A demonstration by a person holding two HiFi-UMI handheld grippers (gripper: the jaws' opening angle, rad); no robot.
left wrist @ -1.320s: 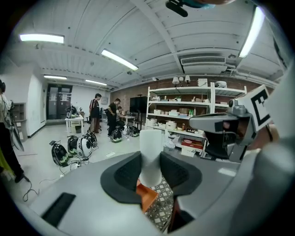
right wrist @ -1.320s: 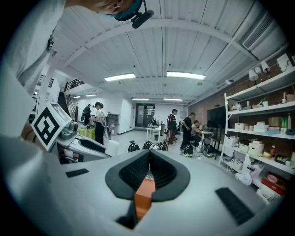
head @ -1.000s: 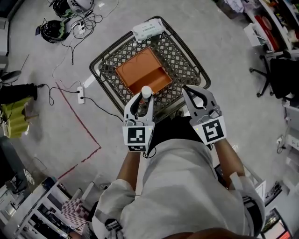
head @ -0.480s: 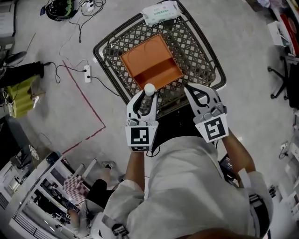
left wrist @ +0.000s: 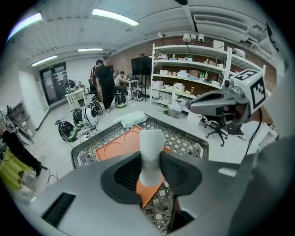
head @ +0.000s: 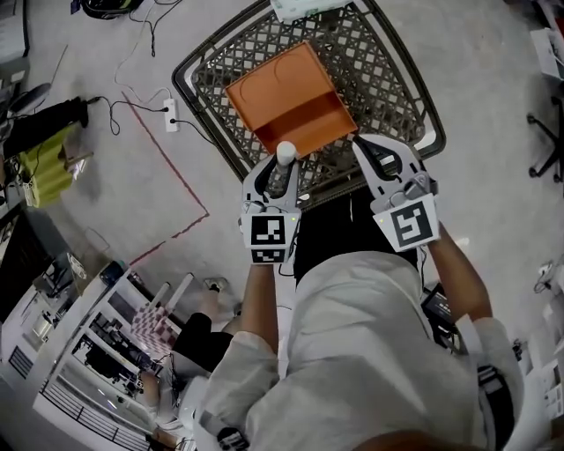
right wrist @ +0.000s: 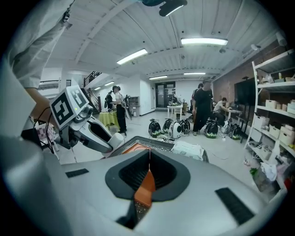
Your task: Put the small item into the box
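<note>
1. The left gripper [head: 280, 171] is clamping the small item [left wrist: 151, 154], a white cylinder. It is standing upright between the two dark pads, with its rounded top rising above them.
2. The small item is being held clear of the box [head: 286, 88]. In the head view it is showing just over the box's near edge, not lying inside it.
3. The box, an orange open-topped tray with two round dents in its floor, is sitting tilted inside a black mesh basket [head: 392, 84]. The basket is standing on the grey floor [head: 106, 229].
4. The right gripper [head: 365, 150] is carrying nothing. Its jaws are meeting at the tips, leaving only a thin slit through which the orange of the box is showing. It is pointing at the near right corner of the box, beside the left gripper and apart from it.
5. A white soft package [head: 304, 7] is resting on the far rim of the basket.
6. A power strip [head: 172, 114] with black cables is lying on the floor to the left of the basket, near a red line [head: 167, 172] marked on the floor.
7. People [left wrist: 105, 80] are standing in the background, and shelves [left wrist: 193, 76] of goods are lining the wall behind the basket.
</note>
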